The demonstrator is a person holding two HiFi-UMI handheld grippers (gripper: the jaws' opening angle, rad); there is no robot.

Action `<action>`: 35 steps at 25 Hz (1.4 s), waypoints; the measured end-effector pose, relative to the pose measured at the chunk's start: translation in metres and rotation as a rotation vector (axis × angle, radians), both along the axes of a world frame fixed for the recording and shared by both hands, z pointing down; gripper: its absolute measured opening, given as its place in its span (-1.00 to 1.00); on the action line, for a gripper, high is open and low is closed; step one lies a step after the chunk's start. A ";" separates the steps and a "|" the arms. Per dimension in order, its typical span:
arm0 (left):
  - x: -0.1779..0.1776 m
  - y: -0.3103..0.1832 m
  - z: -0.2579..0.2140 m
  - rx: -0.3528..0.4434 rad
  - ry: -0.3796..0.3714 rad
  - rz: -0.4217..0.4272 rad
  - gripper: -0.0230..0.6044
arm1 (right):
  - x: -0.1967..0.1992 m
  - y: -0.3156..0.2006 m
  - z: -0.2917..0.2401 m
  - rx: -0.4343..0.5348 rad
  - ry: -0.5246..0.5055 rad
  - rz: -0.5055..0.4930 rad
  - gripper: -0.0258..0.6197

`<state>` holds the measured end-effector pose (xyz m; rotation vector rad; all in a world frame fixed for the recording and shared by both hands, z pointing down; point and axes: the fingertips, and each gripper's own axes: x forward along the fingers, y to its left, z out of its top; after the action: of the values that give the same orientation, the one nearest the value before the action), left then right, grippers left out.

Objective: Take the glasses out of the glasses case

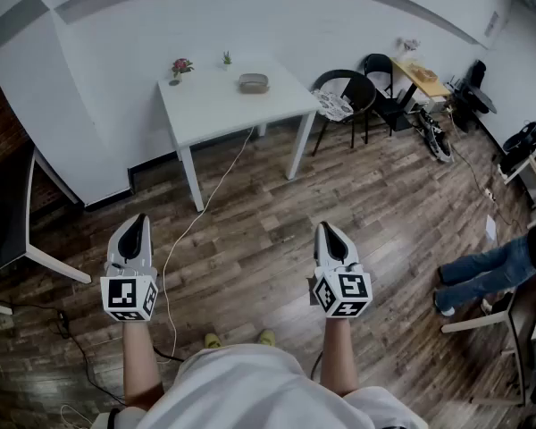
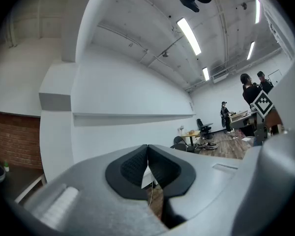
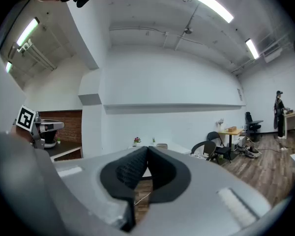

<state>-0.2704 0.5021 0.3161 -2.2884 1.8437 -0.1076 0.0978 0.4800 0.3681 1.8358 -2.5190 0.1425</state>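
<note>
Where floorboards (image 1: pixel 384 204) meet wall (image 1: pixel 116 52), a white table (image 1: pixel 210 107) bears the glasses case (image 1: pixel 253 82).

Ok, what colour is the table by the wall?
The table is white; clearest in the head view.

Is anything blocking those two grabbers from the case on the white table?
Nothing visible. Open floor separates the left gripper and right gripper from the glasses case on the white table; only a cable trails there.
</note>
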 end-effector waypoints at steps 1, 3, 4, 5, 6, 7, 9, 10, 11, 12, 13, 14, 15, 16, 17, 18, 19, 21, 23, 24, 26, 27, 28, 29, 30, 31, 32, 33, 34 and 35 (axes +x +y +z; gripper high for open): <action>0.000 0.000 0.000 -0.001 -0.001 0.001 -0.90 | 0.000 0.001 0.000 -0.001 -0.001 0.001 -0.91; 0.000 0.001 0.000 -0.003 -0.002 0.002 -0.90 | 0.000 0.002 0.000 -0.003 -0.001 0.003 -0.91; 0.000 0.001 0.001 -0.004 -0.001 0.003 -0.89 | 0.000 0.002 0.000 -0.004 -0.001 0.003 -0.91; 0.001 0.001 0.001 -0.005 -0.001 0.003 -0.90 | 0.000 0.002 0.001 -0.004 -0.001 0.002 -0.91; 0.001 0.002 0.002 -0.005 0.000 0.004 -0.89 | 0.000 0.003 0.002 -0.004 0.000 0.002 -0.91; 0.002 0.003 0.003 -0.005 0.000 0.006 -0.89 | 0.001 0.004 0.003 -0.004 0.000 0.002 -0.91; 0.005 0.005 0.005 -0.005 -0.002 0.011 -0.89 | 0.002 0.008 0.005 -0.002 0.001 -0.001 -0.91; 0.006 0.006 0.005 -0.006 -0.003 0.014 -0.90 | 0.002 0.009 0.004 0.003 0.003 -0.007 -0.91; 0.007 0.005 0.005 -0.007 -0.003 0.015 -0.89 | 0.001 0.010 0.002 0.011 0.006 -0.014 -0.91; 0.008 0.005 0.004 -0.007 -0.003 0.017 -0.89 | 0.000 0.010 0.000 0.020 0.009 -0.018 -0.91; 0.009 0.004 0.004 -0.008 -0.004 0.018 -0.90 | 0.000 0.009 -0.002 0.027 0.012 -0.020 -0.91; 0.010 0.003 0.004 -0.009 -0.005 0.018 -0.89 | 0.000 0.009 -0.003 0.031 0.014 -0.021 -0.91; 0.011 0.003 0.004 -0.009 -0.005 0.018 -0.89 | 0.001 0.008 -0.002 0.032 0.015 -0.021 -0.91; 0.012 0.003 0.005 -0.010 -0.005 0.018 -0.89 | 0.001 0.008 -0.002 0.030 0.014 -0.019 -0.91; 0.012 0.004 0.006 -0.010 -0.003 0.018 -0.89 | 0.002 0.009 -0.001 0.028 0.011 -0.017 -0.91; 0.012 0.004 0.007 -0.011 -0.002 0.017 -0.89 | 0.002 0.009 0.000 0.026 0.009 -0.013 -0.91; 0.012 0.005 0.007 -0.012 -0.001 0.017 -0.89 | 0.003 0.010 0.001 0.025 0.006 -0.011 -0.91; 0.011 0.005 0.008 -0.013 -0.003 0.015 -0.89 | 0.003 0.010 0.003 0.024 -0.001 -0.010 -0.91; 0.012 0.006 0.009 -0.013 -0.004 0.011 -0.89 | 0.004 0.011 0.004 0.023 -0.008 -0.013 -0.91; 0.012 0.007 0.010 -0.015 -0.005 0.009 -0.89 | 0.004 0.012 0.004 0.022 -0.008 -0.016 -0.91; 0.013 0.007 0.010 -0.019 -0.005 0.006 -0.89 | 0.003 0.012 0.005 0.020 -0.003 -0.023 -0.91; 0.014 0.007 0.010 -0.022 -0.004 0.006 -0.89 | 0.003 0.012 0.004 0.019 0.000 -0.027 -0.91; 0.014 0.006 0.010 -0.025 -0.003 0.007 -0.89 | 0.002 0.012 0.004 0.017 0.003 -0.031 -0.91; 0.015 0.006 0.010 -0.027 -0.002 0.007 -0.89 | 0.002 0.011 0.005 0.016 0.004 -0.033 -0.91; 0.015 0.005 0.011 -0.029 -0.001 0.008 -0.89 | 0.001 0.011 0.005 0.015 0.004 -0.034 -0.91; 0.015 0.004 0.012 -0.031 0.000 0.008 -0.89 | 0.002 0.011 0.006 0.014 0.004 -0.034 -0.91; 0.015 0.004 0.012 -0.033 0.001 0.010 -0.89 | 0.002 0.011 0.007 0.012 0.002 -0.033 -0.91; 0.015 0.004 0.013 -0.037 0.003 0.012 -0.89 | 0.002 0.010 0.007 0.011 -0.001 -0.031 -0.91; 0.015 0.003 0.014 -0.041 0.005 0.016 -0.88 | 0.003 0.010 0.007 0.010 -0.005 -0.030 -0.91; 0.016 0.003 0.014 -0.044 0.006 0.020 -0.86 | 0.003 0.010 0.006 0.010 -0.008 -0.029 -0.91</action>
<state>-0.2549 0.5047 0.3299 -2.3384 1.8389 -0.1396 0.1008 0.4901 0.3745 1.8045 -2.5553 0.1377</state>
